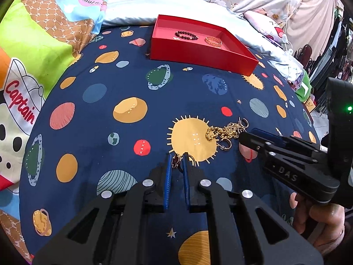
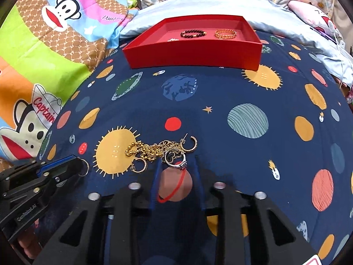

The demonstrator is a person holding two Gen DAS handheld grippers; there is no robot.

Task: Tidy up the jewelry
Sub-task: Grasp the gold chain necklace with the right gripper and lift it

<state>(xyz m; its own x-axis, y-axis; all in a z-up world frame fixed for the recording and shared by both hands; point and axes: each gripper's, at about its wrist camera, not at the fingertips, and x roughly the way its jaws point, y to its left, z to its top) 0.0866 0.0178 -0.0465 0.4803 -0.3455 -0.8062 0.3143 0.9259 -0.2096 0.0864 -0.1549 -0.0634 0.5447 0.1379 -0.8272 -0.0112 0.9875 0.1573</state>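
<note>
**Ring pinched on the left, jewelry pile waiting on the right**

While the red tray (image 1: 198,53) sits at the far side of the space-print bedsheet (image 1: 99,110), the left gripper (image 1: 177,158) has its blue fingers drawn close together on a small ring (image 1: 176,161) with a dark stone, right at the edge of the yellow sun print. In the right wrist view the same ring (image 2: 85,167) shows as a thin metal loop poking out past the left tool's tip.

The right gripper (image 2: 176,165) has its fingers spread apart, holding nothing. Its tips rest at the near edge of the jewelry pile: a tangled gold chain (image 2: 145,149), two hoop earrings (image 2: 191,144) and (image 2: 140,165), and a silver ring (image 2: 176,162) with a dark heart shape. A red cord (image 2: 174,187) trails from the pile back between the open fingers, lying on the sheet.

Inside the tray lie a dark bead bracelet (image 2: 193,33) and, just beside it, an orange bead bracelet (image 2: 225,33); a small pale piece (image 2: 173,40) lies nearer the front wall, too small to identify. A cartoon monkey blanket (image 2: 44,50) borders the sheet on the left.
</note>
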